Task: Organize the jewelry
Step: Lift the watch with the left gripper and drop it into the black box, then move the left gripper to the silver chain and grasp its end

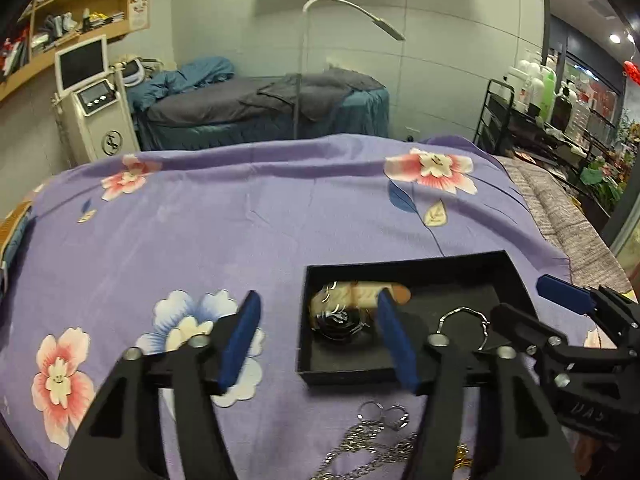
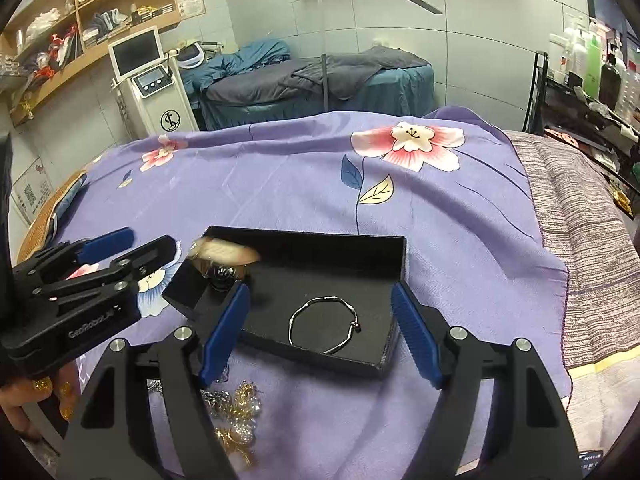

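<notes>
**Both hand-held grippers open over the box, loose pieces waiting**

The main risk lies in the pile of chains (image 2: 236, 420) just below and behind the right hand-held gripper (image 2: 320, 332): silver and gold pieces lie tangled together on the purple flowered cloth (image 2: 440, 220), so a pinch at one strand could well drag others along or drop them short of the box. The soft, creased cloth may also let the black box (image 2: 340, 248) shift or tip if a finger presses its wall. A watch-like piece (image 1: 340, 312) in the far left corner of the box shows blurred, so how it lies cannot be told.

The left hand-held gripper (image 1: 320, 336) has its blue pads well apart and nothing between them; its right pad hangs over the box's left part, near the watch-like piece. The right hand-held gripper is likewise spread wide and empty, its pads either side of the box's near end. A thin silver bangle (image 2: 326, 326) lies flat on the box's floor, just ahead between those pads, touched by neither.
</notes>
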`<state>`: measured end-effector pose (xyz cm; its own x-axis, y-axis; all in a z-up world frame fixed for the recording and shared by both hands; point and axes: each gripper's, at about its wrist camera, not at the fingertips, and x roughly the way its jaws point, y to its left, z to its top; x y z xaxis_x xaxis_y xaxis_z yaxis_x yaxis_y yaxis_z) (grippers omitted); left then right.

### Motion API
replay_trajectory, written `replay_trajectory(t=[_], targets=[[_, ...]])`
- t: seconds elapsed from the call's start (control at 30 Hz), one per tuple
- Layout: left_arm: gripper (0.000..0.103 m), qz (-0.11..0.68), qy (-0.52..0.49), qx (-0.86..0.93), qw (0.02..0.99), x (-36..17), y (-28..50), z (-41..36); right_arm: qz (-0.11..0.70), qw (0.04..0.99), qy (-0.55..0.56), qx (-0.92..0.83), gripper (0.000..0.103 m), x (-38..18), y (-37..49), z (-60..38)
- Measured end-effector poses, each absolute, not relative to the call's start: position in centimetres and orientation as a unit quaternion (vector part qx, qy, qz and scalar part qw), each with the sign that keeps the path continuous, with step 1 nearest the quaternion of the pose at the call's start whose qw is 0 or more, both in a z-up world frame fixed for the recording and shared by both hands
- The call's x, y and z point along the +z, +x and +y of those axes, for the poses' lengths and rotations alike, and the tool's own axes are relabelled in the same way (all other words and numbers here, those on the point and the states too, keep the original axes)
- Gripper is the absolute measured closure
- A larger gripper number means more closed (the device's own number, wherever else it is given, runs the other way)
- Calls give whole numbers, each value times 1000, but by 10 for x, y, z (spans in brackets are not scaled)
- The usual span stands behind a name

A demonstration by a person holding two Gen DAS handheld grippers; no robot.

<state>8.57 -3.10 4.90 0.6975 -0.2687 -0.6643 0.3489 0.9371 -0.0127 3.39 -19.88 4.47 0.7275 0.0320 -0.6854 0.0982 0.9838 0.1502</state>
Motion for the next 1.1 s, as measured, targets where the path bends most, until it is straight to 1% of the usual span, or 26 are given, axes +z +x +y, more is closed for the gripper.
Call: replay_trajectory(t=[0.07, 0.13, 0.2, 0.27, 0.3, 0.33, 0.43, 0.67, 0.83, 1.1], targets=[[32, 356, 48, -165, 918, 49, 84, -23, 373, 922, 99, -18, 29, 44, 30, -202], [23, 367, 38, -160, 916, 46, 82, -15, 380, 919, 105, -18, 28, 41, 26, -203], [20, 374, 29, -158, 913, 42, 78, -8, 384, 917, 106, -16, 28, 39, 20, -200], [14, 385, 27, -161, 909, 37, 70, -4, 388, 916, 103, -13, 28, 36, 14, -196], [9, 389, 27, -162, 907, 35, 68, -3, 389, 916, 100, -12, 28, 36, 11, -194], [6, 392, 29, -165, 904, 33, 64, -3, 390, 915, 98, -11, 28, 35, 7, -191], [6, 406, 45, -176, 896, 26, 55, -6, 399, 912, 96, 2, 25, 33, 0, -184], [6, 420, 93, -184, 884, 13, 33, -13, 428, 898, 95, 25, 24, 19, -13, -177], [6, 437, 83, -182, 877, 2, 28, -2, 442, 892, 93, 23, 24, 10, -22, -178], [6, 441, 106, -176, 874, -6, 21, 8, 448, 888, 99, 17, 24, 9, -27, -184]])
